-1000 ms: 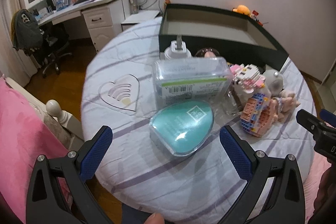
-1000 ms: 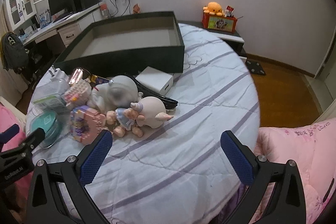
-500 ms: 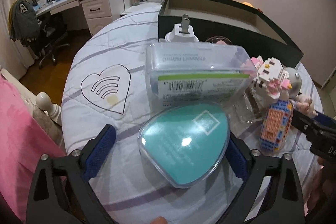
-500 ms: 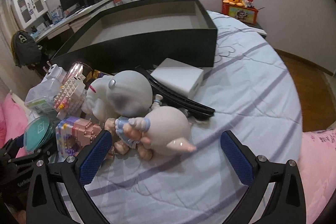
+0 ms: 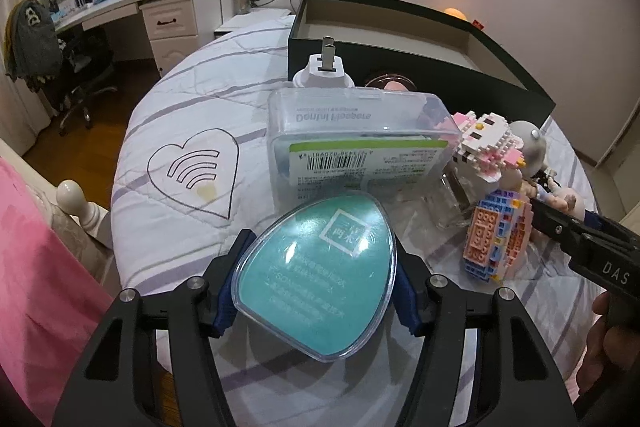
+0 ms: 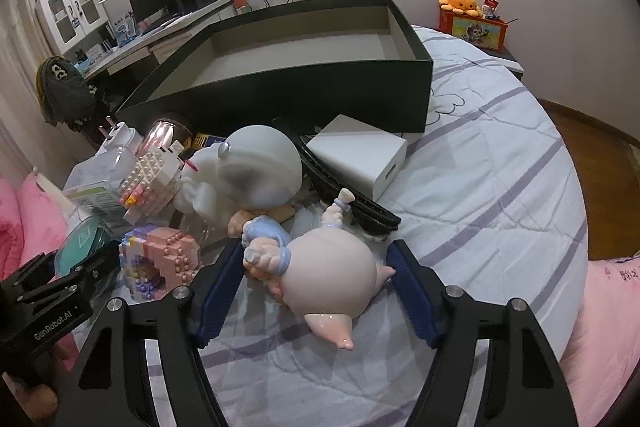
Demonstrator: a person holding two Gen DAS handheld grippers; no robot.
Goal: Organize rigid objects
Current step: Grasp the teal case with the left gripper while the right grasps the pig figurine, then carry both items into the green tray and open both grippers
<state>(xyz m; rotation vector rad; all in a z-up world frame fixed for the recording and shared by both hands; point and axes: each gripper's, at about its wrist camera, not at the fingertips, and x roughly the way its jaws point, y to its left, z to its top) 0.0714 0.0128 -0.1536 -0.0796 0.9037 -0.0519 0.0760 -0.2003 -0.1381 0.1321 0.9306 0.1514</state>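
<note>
Left wrist view shows the left gripper (image 5: pixel 316 285) closing around the teal egg-shaped case with a clear plastic shell (image 5: pixel 318 277), both blue pads already against its sides. The case lies on the striped quilt (image 5: pixel 180 115), on the near side of the open black cardboard box (image 5: pixel 400 27), which looks like the place to gather things. The step in hand appears to be a double pickup; next, the grip must firm up before the case is lifted clear.

Between the case and the box stand the clear rectangular plastic container with a green barcode label (image 5: pixel 356 143) and the white plug adapter (image 5: pixel 324 73), so the lift must go up and over them. Right of the container sit the pink-and-white brick figure (image 5: pixel 486 143) and the pastel brick house (image 5: pixel 496 235).

Right wrist view shows the right gripper (image 6: pixel 316 291) closing on the glossy pink pig figurine with blue cuffs (image 6: pixel 328 275); the left pad touches, the right stands just off. The grey-white round-headed figure (image 6: pixel 256 167) and the white rectangular block (image 6: pixel 360 155) lie between the pig and the box.
</note>
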